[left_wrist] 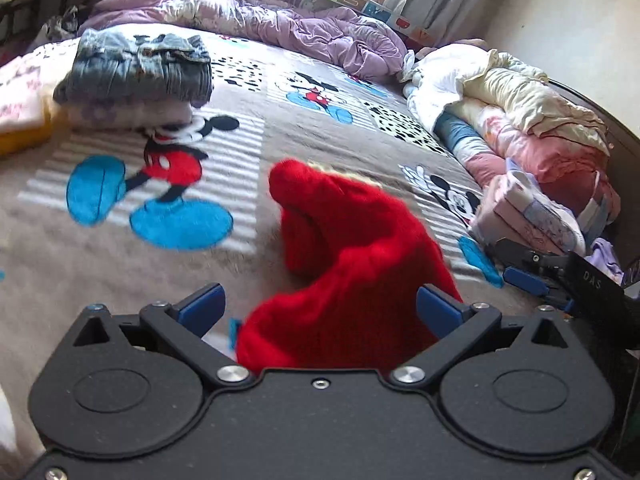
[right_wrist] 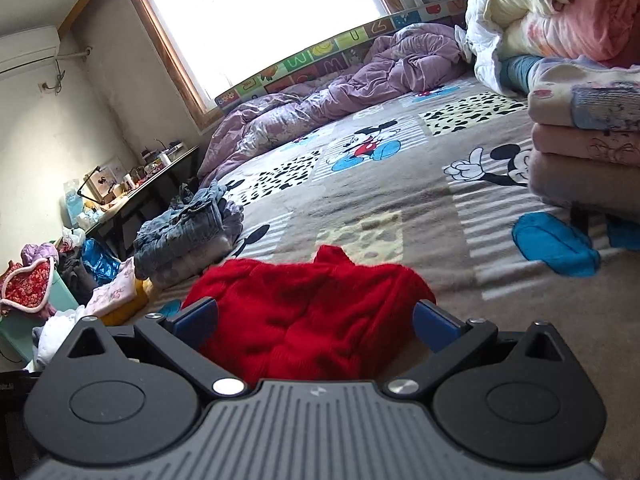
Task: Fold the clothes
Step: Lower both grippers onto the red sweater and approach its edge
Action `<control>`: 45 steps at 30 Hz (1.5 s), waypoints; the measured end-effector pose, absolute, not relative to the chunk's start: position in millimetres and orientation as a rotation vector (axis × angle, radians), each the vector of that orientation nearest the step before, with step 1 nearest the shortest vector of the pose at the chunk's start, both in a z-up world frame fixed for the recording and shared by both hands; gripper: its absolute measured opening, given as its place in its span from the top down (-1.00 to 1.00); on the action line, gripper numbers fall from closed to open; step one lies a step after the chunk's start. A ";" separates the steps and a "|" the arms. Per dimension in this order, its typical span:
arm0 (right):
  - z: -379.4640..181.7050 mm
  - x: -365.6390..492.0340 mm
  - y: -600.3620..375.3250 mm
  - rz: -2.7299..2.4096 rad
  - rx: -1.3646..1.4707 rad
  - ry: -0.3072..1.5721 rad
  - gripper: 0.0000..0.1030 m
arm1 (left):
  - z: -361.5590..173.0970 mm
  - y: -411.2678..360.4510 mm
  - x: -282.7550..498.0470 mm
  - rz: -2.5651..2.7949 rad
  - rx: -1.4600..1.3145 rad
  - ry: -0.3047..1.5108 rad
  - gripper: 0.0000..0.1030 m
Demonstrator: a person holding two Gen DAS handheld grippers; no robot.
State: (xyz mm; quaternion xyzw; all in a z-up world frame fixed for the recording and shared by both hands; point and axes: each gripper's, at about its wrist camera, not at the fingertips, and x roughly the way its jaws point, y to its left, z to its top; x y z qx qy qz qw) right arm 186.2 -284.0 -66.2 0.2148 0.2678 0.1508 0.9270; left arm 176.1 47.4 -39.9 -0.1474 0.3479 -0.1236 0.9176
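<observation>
A red knit sweater (left_wrist: pixel 352 264) lies bunched on the Mickey Mouse blanket (left_wrist: pixel 120 248), one part rising to a peak. In the left wrist view it sits between the blue pads of my left gripper (left_wrist: pixel 320 310), which is wide open and not clamping it. The picture there is blurred by motion. My right gripper (right_wrist: pixel 316 322) is also wide open, with the same sweater (right_wrist: pixel 304 312) lying flattened between its fingers. From the left wrist view, a blue fingertip (left_wrist: pixel 524 280) of the right gripper shows at the far right, just beyond the sweater's edge.
Folded jeans on a lilac garment form a stack (left_wrist: pixel 136 76) at the back left. Folded pink and white clothes (right_wrist: pixel 584 128) sit at the right, under a heap of unfolded laundry (right_wrist: pixel 552 8). A purple duvet (left_wrist: pixel 260 16) lies along the far side. A cluttered desk (right_wrist: pixel 132 192) stands left of the bed.
</observation>
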 end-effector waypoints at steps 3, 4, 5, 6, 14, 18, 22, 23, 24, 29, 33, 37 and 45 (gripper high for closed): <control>-74.2 207.7 -289.2 0.323 0.463 0.552 -1.00 | -37.5 51.4 198.4 -0.282 -0.312 0.733 -0.99; -77.5 214.6 -290.8 0.331 0.471 0.556 -1.00 | -37.7 52.2 207.1 -0.291 -0.312 0.744 -0.99; -80.9 220.7 -292.4 0.340 0.476 0.558 -1.00 | -37.9 52.8 215.1 -0.297 -0.309 0.753 -0.99; -84.4 226.6 -294.0 0.348 0.482 0.560 -1.00 | -37.7 52.6 222.4 -0.299 -0.297 0.759 -0.99; -113.1 260.6 -315.7 0.430 0.523 0.523 -0.88 | -35.8 42.5 285.2 -0.361 -0.173 0.804 -0.98; -128.4 275.4 -316.5 0.446 0.513 0.539 -0.82 | -36.2 35.4 317.5 -0.391 -0.106 0.832 -0.98; -137.1 287.6 -316.6 0.456 0.506 0.550 -0.82 | -38.5 30.6 350.9 -0.424 -0.059 0.867 -0.98; -138.0 290.1 -318.3 0.457 0.506 0.549 -0.82 | -39.6 29.0 358.6 -0.430 -0.048 0.878 -0.98; -138.8 292.6 -319.9 0.457 0.505 0.548 -0.82 | -41.1 27.3 366.7 -0.446 -0.038 0.891 -0.98; -142.4 303.4 -330.8 0.495 0.519 0.547 -0.82 | -49.9 16.4 404.1 -0.522 0.011 0.967 -0.98; -144.7 310.8 -330.6 0.552 0.512 0.563 -0.82 | -62.0 9.2 424.7 -0.574 0.048 1.041 -0.98; -149.7 316.9 -326.1 0.604 0.502 0.595 -0.82 | -75.6 3.8 435.5 -0.633 0.050 1.110 -0.90; -149.3 308.9 -323.5 0.700 0.483 0.604 0.09 | -76.0 3.6 413.4 -0.719 0.099 1.088 0.15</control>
